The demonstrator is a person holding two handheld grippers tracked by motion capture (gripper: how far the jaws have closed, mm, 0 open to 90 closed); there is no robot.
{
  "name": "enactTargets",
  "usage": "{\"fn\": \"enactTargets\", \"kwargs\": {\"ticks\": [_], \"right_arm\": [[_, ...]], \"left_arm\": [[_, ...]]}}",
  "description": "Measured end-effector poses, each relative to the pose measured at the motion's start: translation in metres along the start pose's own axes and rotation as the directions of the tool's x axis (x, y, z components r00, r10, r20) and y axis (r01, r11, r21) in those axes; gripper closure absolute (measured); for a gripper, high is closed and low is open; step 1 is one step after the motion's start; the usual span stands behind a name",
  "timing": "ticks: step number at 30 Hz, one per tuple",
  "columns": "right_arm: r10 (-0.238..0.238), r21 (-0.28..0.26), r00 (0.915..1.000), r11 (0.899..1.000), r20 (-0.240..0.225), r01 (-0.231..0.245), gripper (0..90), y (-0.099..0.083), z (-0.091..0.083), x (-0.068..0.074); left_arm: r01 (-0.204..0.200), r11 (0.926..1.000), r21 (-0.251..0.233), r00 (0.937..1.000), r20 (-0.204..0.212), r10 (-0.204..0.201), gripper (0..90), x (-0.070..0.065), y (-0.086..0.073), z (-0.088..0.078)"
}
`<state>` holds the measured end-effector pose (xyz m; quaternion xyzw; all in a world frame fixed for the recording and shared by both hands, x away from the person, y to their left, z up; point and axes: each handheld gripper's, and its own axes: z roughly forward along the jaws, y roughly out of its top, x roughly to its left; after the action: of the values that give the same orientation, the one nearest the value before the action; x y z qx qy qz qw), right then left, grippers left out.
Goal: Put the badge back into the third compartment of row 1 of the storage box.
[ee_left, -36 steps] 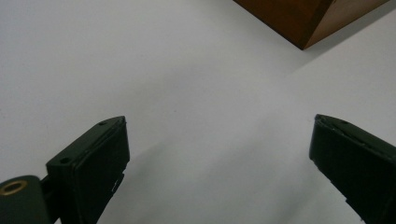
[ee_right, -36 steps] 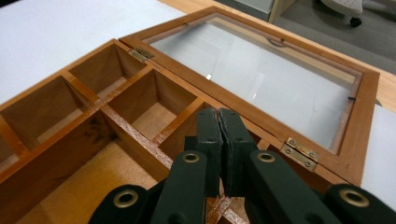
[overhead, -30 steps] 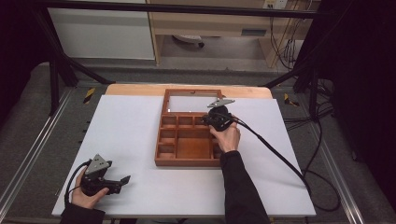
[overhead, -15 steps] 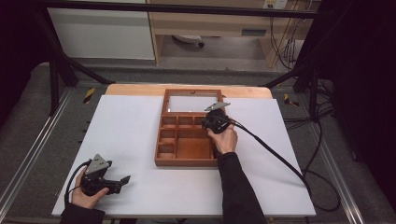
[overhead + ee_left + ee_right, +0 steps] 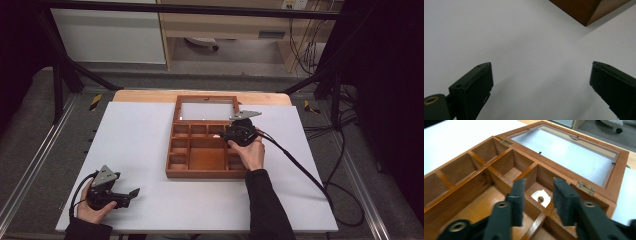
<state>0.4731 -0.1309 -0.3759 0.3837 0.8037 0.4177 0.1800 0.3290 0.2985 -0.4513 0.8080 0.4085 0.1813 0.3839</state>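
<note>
Black jaws of my right hand-held gripper [image 5: 537,202] have just been opening; they now stand part-way apart with nothing pressed between them. Just past their tips, in the far right compartment of the wooden box [image 5: 486,185], lies a small white piece with a brass-coloured centre [image 5: 540,198], flat on the compartment floor and free of both pads. A second ago the jaws were shut and the gripper sat a little further toward the hinged side of the box; now it has drawn back slightly toward me and parted. I judge that the piece has been let go into its slot, so this placing step looks finished and my right hand can come away.

From above, my right hand-held gripper [image 5: 234,134] hangs over the right-hand row of compartments, my hand behind it on the box's right wall. The glass-paned lid [image 5: 206,111] lies folded flat behind the tray, its brass hinges [image 5: 586,187] close beyond the piece's compartment.

My left hand-held gripper [image 5: 131,193] rests low on the white tabletop [image 5: 135,145], near its front left corner and well apart from the box. Its jaws stand wide with bare tabletop between them, holding nothing. One lower corner of the box [image 5: 589,10] sits ahead of it.
</note>
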Motion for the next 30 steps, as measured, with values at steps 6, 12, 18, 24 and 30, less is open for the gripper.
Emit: {"fn": "enactTargets", "kwargs": {"ticks": [6,12,18,24,30], "right_arm": [[0.014,-0.035,0.9998,0.999,-0.012,-0.014,37.5,-0.013,-0.027,-0.001],[0.028,-0.070,0.9993,0.997,-0.024,-0.030,21.9,-0.031,-0.052,-0.004],[0.052,-0.095,0.9979,0.994,-0.039,-0.055,9.9,-0.053,-0.073,-0.007],[0.062,-0.063,0.9976,0.996,-0.031,-0.063,2.6,-0.074,-0.085,-0.009],[0.070,-0.038,0.9971,0.997,-0.029,-0.071,0.7,-0.099,-0.092,-0.011]], "left_arm": [[-0.001,1.0000,0.002,1.0000,0.002,0.001,4.6,0.000,0.000,0.000],[0.000,1.0000,0.003,1.0000,0.001,0.000,4.6,-0.001,0.000,0.000],[-0.002,1.0000,0.006,1.0000,0.003,0.002,4.4,-0.001,0.000,0.001],[-0.004,0.9999,0.011,1.0000,0.006,0.004,4.2,-0.001,0.000,0.001],[-0.007,0.9999,0.013,0.9999,0.010,0.007,4.0,-0.002,0.000,0.002]]}}
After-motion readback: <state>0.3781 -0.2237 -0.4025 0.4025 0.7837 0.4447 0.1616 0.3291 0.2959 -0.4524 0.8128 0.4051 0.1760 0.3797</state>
